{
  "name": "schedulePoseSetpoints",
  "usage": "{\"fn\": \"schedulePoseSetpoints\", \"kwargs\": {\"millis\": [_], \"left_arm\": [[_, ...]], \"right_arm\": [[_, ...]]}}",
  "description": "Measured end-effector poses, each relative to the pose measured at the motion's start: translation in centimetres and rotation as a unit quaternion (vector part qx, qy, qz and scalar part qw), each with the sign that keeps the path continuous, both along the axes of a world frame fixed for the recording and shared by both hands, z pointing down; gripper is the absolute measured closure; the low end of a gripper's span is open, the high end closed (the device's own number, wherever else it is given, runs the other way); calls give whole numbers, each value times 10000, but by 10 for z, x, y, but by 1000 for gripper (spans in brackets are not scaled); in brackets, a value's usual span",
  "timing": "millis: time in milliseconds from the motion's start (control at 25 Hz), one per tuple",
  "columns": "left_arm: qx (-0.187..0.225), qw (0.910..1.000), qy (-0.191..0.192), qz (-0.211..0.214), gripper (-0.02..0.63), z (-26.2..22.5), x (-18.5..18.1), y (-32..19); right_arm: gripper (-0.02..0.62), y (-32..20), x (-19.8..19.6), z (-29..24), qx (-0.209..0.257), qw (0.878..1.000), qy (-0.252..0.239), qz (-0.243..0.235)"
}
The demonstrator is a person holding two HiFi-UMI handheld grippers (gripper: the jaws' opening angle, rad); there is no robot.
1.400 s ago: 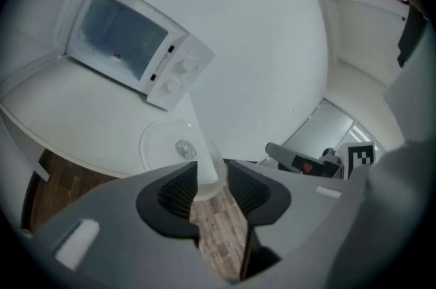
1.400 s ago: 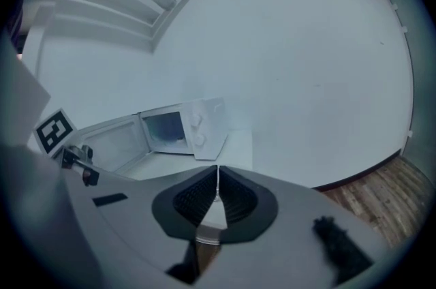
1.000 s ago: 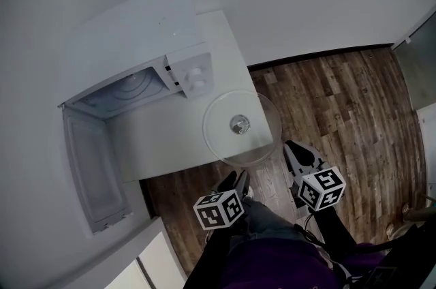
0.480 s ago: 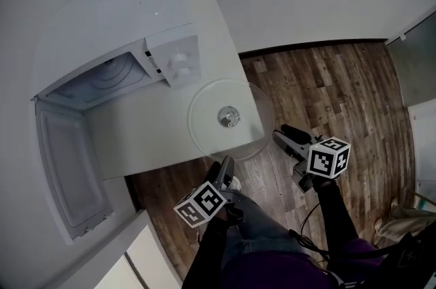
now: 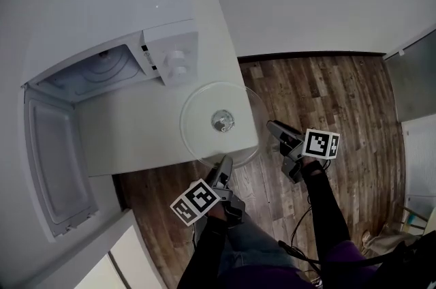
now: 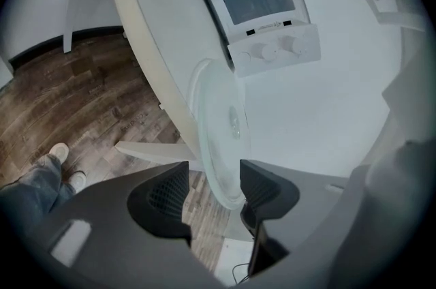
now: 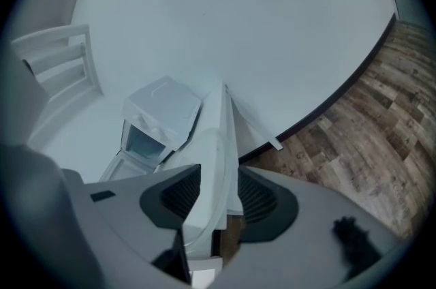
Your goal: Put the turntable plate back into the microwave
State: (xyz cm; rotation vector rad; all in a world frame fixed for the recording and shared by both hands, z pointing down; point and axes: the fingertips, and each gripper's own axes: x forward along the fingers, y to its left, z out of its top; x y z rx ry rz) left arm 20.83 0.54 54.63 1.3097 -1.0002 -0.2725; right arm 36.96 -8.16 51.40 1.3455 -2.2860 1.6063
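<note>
Your left gripper (image 5: 222,168): jaws opening, plate (image 5: 204,134) rim between them | your right gripper (image 5: 275,129): likewise | plate: flat on table's (image 5: 129,138) near-right corner, beside open microwave (image 5: 160,15)

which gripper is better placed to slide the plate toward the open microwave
Left, probably. Both grippers' jaws are opening with the plate rim between them, but the left gripper stands at the rim nearer the open microwave; the right gripper is at the far rim.
</note>
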Motion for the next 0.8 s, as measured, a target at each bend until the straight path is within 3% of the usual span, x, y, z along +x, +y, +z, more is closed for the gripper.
{"fn": "schedulePoseSetpoints", "kwargs": {"millis": [280,480,640,720,800], "left_arm": [[125,9991,337,206,368,1,19,-1],[72,9989,330,-315,423,9,13,-12],[300,9985,199,-417,484,1,14,-17],[333,9983,169,-447,508,-1,15,-17],[303,9980,205,-508,509,-1,15,-16]], "right_arm": [[431,8,-18,24,-313,9983,-493,-61],[445,1,-19,30,-346,9967,-735,8],[498,-3,-22,24,-255,9953,-927,-95],[511,-6,-23,20,-70,9968,-737,-314],[511,-3,-21,23,-213,9972,-678,-236]]}}
